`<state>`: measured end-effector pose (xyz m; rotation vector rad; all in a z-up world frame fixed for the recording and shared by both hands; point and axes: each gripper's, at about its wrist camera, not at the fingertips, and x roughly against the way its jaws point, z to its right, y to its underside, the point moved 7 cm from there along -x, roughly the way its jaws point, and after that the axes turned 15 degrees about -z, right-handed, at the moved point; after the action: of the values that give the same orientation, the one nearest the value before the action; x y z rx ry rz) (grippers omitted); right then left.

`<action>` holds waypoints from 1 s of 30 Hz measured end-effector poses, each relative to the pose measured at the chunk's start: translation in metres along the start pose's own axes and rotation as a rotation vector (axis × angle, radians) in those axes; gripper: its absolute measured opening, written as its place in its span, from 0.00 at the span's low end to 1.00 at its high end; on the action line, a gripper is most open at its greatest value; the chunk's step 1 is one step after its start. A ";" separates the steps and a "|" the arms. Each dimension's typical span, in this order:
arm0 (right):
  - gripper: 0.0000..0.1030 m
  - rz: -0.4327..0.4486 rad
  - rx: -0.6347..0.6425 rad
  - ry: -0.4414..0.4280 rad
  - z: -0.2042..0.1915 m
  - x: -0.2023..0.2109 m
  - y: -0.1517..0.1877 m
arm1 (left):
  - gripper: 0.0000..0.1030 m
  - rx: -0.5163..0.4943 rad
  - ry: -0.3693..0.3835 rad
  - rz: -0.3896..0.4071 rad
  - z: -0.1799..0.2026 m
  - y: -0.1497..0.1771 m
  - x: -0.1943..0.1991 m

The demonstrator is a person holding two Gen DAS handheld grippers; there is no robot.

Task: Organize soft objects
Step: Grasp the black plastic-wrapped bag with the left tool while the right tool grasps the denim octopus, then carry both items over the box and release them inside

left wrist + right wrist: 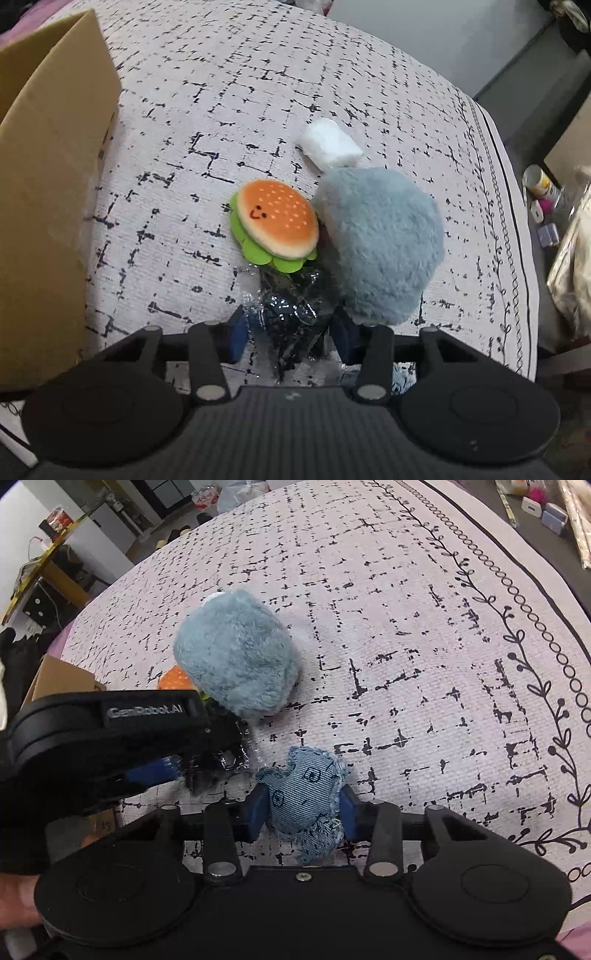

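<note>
My left gripper (290, 326) is shut on a black crinkly plastic-wrapped bundle (291, 314) low over the patterned cloth. Just beyond it lie a burger plush (277, 223) with green lettuce and a fluffy blue-grey plush (384, 243); a white foam roll (330, 146) lies behind them. My right gripper (303, 808) is shut on a small denim plush (304, 797) with drawn eyes. The left gripper (110, 738) and the black bundle (218, 757) show at the left of the right wrist view, with the blue-grey plush (236, 653) beyond.
A cardboard box (48, 192) stands open at the left edge of the cloth (221, 92). The cloth's bordered edge (506, 221) drops off at the right, with a can and small items (541, 184) on the floor beyond.
</note>
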<state>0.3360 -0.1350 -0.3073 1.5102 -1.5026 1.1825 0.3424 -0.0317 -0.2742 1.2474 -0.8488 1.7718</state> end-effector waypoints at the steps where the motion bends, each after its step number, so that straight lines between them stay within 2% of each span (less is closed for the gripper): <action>1: 0.38 0.003 0.000 -0.006 0.000 0.002 0.000 | 0.36 0.005 0.008 0.000 -0.001 0.000 0.001; 2: 0.38 0.004 -0.002 -0.011 0.000 0.004 0.001 | 0.31 0.007 0.015 0.001 -0.003 0.001 0.003; 5: 0.38 0.014 -0.004 -0.010 0.000 0.012 0.007 | 0.29 0.018 0.004 0.018 -0.010 0.004 0.013; 10: 0.38 0.030 -0.006 -0.015 -0.004 0.020 0.012 | 0.28 0.063 -0.003 0.032 -0.030 0.010 0.026; 30: 0.38 0.113 0.065 -0.046 -0.050 0.061 0.051 | 0.28 0.103 0.013 0.110 -0.082 0.054 0.090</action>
<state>0.2739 -0.1148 -0.2396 1.5217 -1.6127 1.2799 0.2420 0.0343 -0.2164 1.2750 -0.8422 1.9299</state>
